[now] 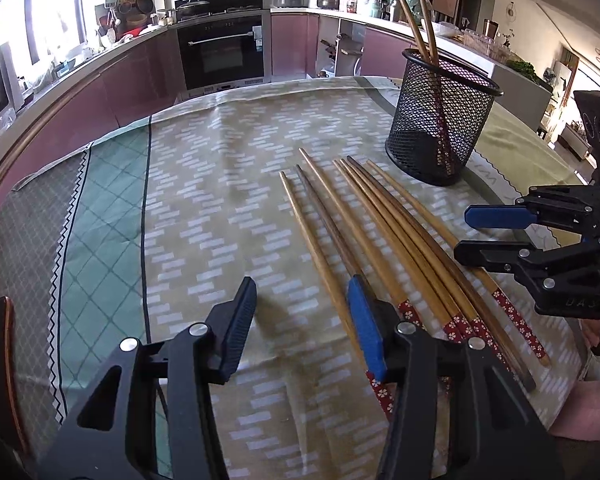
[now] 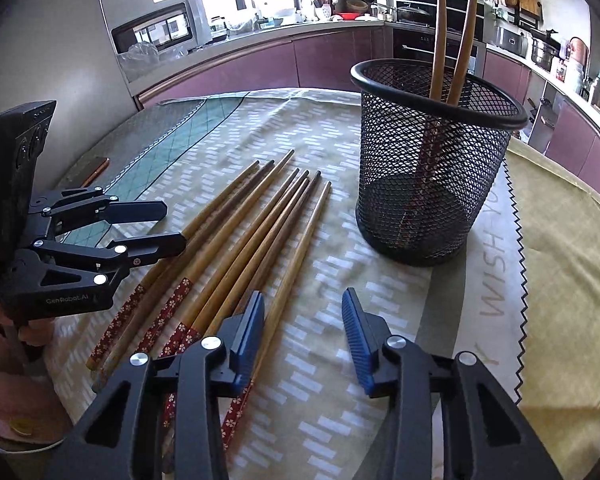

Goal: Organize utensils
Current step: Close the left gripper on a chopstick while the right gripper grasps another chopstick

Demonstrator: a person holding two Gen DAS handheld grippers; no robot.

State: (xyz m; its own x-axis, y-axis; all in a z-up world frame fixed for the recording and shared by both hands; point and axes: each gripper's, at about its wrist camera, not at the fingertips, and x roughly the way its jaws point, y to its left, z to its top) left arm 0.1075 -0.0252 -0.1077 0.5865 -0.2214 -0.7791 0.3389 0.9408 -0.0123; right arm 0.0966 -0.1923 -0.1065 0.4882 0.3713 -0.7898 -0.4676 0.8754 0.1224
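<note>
Left wrist view. The left gripper (image 1: 302, 312) sits low over the table with jaws spread wide, holding nothing; one ribbed black pad (image 1: 240, 328) shows on the left, one smooth blue pad (image 1: 366, 328) on the right. The blue pad rests over the near end of a row of loose wooden chopsticks with red floral-patterned handles (image 1: 384, 236), which lie flat, side by side, tips pointing far. Under them lies a woven olive tablecloth with pale dash print (image 1: 220, 200), with a green diamond-grid band at left. At far right stands a black cylindrical wire-mesh holder (image 1: 444, 116), upright; two more wooden chopsticks (image 1: 420, 20) lean inside it, tapered ends up. The right gripper (image 1: 466, 230) hovers at right, just beside the outermost loose chopstick, jaws apart at a narrower gap, empty.

Right wrist view. The right gripper (image 2: 304, 316) is open wide and empty, both ribbed blue pads visible; its left pad lies over the nearest chopstick of the row (image 2: 236, 240). The mesh holder (image 2: 432, 160) stands far right, well apart from the row, the two chopsticks (image 2: 456, 32) inside. The left gripper (image 2: 172, 224) enters at left, jaws parted, over the row's leftmost sticks.
</note>
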